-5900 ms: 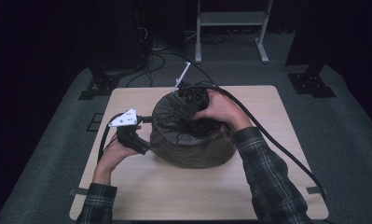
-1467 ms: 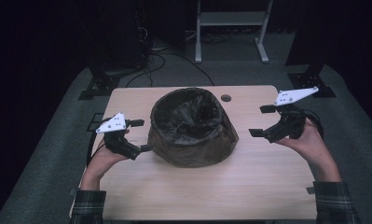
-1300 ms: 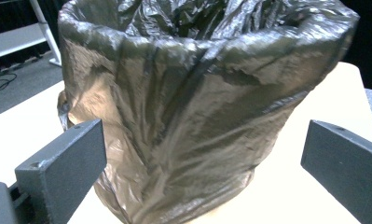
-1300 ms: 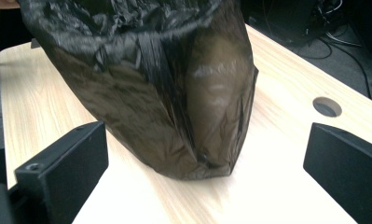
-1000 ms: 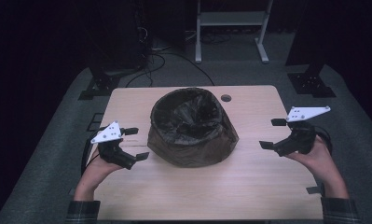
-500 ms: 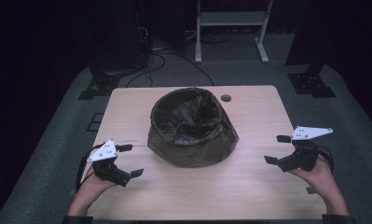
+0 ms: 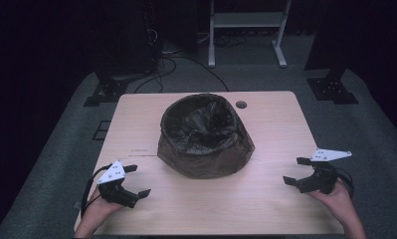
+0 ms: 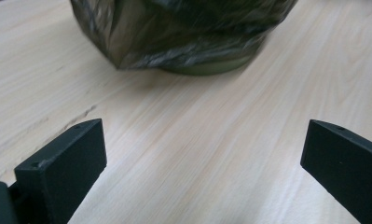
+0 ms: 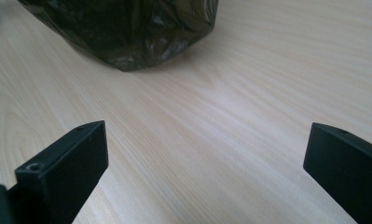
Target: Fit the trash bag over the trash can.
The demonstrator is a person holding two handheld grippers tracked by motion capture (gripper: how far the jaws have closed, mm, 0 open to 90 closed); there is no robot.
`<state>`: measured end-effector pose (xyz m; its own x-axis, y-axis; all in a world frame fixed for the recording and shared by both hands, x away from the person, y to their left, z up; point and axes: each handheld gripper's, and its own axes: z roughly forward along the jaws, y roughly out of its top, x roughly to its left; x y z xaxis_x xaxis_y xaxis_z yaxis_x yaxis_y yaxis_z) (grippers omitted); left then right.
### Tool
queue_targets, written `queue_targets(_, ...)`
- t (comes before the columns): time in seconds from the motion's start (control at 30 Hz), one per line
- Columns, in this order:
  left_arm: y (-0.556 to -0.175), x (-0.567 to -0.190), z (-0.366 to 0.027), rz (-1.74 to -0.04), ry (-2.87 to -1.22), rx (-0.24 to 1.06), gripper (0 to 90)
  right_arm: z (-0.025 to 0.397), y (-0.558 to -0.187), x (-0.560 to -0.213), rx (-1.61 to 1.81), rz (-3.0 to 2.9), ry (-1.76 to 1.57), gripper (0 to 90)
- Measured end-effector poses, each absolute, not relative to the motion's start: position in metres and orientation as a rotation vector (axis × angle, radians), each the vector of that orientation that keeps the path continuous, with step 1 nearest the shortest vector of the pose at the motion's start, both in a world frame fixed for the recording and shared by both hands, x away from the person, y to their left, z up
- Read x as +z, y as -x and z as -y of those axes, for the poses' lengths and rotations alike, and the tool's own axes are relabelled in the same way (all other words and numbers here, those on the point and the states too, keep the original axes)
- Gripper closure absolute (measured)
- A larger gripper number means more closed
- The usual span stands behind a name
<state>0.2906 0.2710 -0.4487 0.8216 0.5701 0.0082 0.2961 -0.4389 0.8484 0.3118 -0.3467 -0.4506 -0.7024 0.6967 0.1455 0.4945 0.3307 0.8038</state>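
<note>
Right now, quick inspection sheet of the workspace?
Surface: light wood table, round hole near the far edge.
Job's things: bin lined with a dark bag, upright at table centre, untouched.
Clutter: nothing seen.
Grippers: left tool open, near the front left corner; right tool open, near the front right edge; both hold nothing and stand apart from the bin.
Cables: one loops from each tool; more on the floor behind the table.
Surroundings: grey carpet, white frame and dark stands behind.
</note>
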Motion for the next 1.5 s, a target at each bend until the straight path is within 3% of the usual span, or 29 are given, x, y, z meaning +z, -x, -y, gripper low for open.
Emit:
queue_targets(0.37, -0.296, -0.47, -0.267, -0.706, -2.158, 0.404, 0.0, 0.356, -0.309, -0.484, 1.214, -2.383, -1.166, 0.0)
queue_targets(0.77, -0.298, -0.482, -0.258, -0.718, -2.254, 0.403, 0.0, 0.348, -0.307, -0.488, 1.095, -2.416, -1.128, 0.0)
queue_targets(1.5, -0.301, -0.483, -0.257, -0.77, -2.244, 0.344, 0.0, 0.341, -0.303, -0.489, 1.01, -2.405, -1.098, 0.0)
